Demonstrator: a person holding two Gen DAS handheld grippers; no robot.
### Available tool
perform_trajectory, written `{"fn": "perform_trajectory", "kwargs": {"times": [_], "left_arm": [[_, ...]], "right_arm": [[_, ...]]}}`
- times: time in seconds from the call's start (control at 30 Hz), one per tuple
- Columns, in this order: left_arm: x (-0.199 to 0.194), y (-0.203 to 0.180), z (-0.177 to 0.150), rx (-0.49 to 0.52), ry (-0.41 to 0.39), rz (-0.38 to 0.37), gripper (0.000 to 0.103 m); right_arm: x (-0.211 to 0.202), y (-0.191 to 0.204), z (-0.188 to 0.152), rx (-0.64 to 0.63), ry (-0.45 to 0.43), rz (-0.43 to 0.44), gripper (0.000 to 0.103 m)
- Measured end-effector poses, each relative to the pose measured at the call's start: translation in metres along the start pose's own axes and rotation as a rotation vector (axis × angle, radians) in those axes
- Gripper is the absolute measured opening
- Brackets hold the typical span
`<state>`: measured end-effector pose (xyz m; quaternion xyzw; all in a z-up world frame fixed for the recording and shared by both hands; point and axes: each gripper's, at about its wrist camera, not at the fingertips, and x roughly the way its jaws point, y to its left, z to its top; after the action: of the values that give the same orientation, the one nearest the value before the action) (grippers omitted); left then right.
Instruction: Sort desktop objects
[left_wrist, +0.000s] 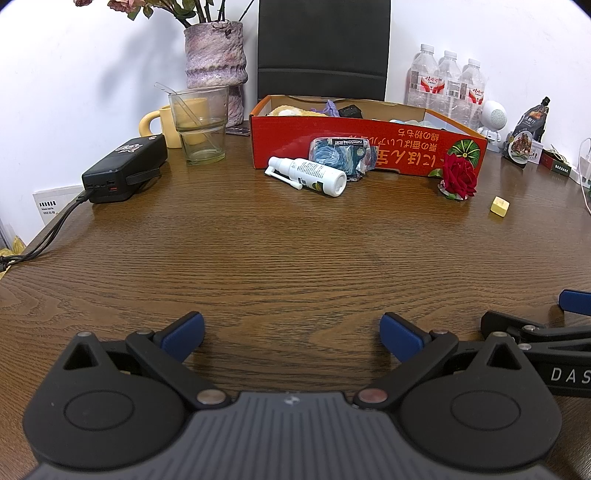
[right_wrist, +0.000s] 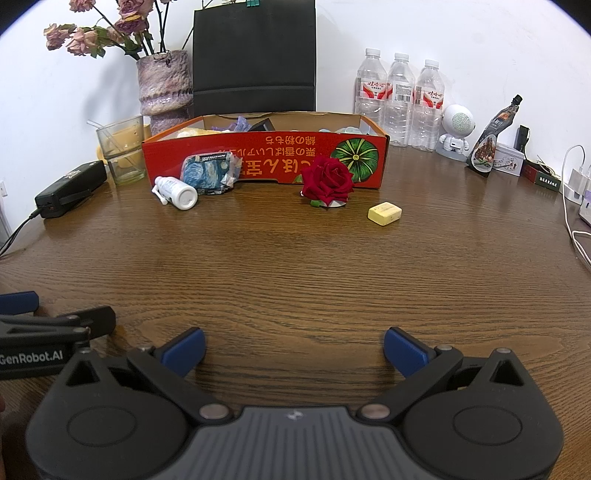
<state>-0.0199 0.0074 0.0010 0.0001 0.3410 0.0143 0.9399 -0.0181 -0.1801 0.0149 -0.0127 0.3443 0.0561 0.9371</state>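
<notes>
Viewing from the left wrist camera, the left gripper (left_wrist: 291, 334) hovers low over the bare wooden table (left_wrist: 295, 258) with its 2 blue pads spread wide and nothing between them, a stance that suits an approach rather than a carry. At 12 o'clock stands the red cardboard box (left_wrist: 369, 147), apparently the sorting bin, since several items already lie inside. A white spray bottle (left_wrist: 308, 175) lies on its side touching a blue patterned packet (left_wrist: 340, 153), both against the box front, so they probably await loading. At 1 o'clock sit a red rose (left_wrist: 458, 177) and, further right, a yellow block (left_wrist: 499, 206). From the right wrist camera, the right gripper (right_wrist: 293, 350) is likewise spread and empty near the table's front edge. The rose (right_wrist: 328, 179) sits at 12 o'clock just before the box (right_wrist: 266, 158), the yellow block (right_wrist: 384, 213) at 1 o'clock, the bottle (right_wrist: 175, 192) and packet (right_wrist: 210, 171) at 11 o'clock. The left gripper is nearer the bottle, the right nearer the block.
</notes>
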Motion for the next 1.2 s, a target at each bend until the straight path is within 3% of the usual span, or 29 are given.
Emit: {"fn": "perform_trajectory", "kwargs": {"times": [0.53, 0.67, 0.73, 0.8, 0.9, 1.0, 1.03, 1.1, 1.13, 1.2], "left_arm": [[0.003, -0.001, 0.006, 0.01, 0.011, -0.013, 0.103], [0.016, 0.003, 0.045, -0.008, -0.02, -0.076, 0.103], [0.033, 0.004, 0.071, -0.004, -0.015, -0.105, 0.103], [0.061, -0.003, 0.098, 0.013, 0.01, -0.088, 0.103], [0.099, -0.018, 0.126, 0.052, 0.007, -0.019, 0.103], [0.129, -0.027, 0.136, 0.099, 0.029, 0.075, 0.09], [0.134, -0.026, 0.136, 0.096, 0.041, 0.075, 0.087], [0.139, -0.019, 0.134, 0.071, 0.059, 0.04, 0.062], [0.138, -0.015, 0.131, 0.056, 0.055, 0.022, 0.057], [0.13, -0.009, 0.126, 0.063, 0.049, 0.012, 0.049]], "right_arm": [[0.0, 0.0, 0.0, -0.001, -0.001, 0.001, 0.103], [0.003, -0.004, 0.011, -0.043, 0.009, 0.056, 0.101], [-0.001, -0.014, 0.028, -0.028, -0.064, 0.087, 0.102], [0.002, -0.02, 0.049, -0.032, -0.125, 0.099, 0.103], [0.037, -0.024, 0.087, -0.076, -0.118, 0.102, 0.103], [0.08, -0.031, 0.113, -0.066, -0.087, 0.085, 0.1], [0.093, -0.034, 0.117, -0.06, -0.074, 0.083, 0.097], [0.116, -0.035, 0.123, -0.066, -0.02, 0.066, 0.088], [0.127, -0.035, 0.125, -0.073, 0.013, 0.055, 0.08], [0.137, -0.04, 0.127, -0.052, 0.021, 0.066, 0.078]]}}
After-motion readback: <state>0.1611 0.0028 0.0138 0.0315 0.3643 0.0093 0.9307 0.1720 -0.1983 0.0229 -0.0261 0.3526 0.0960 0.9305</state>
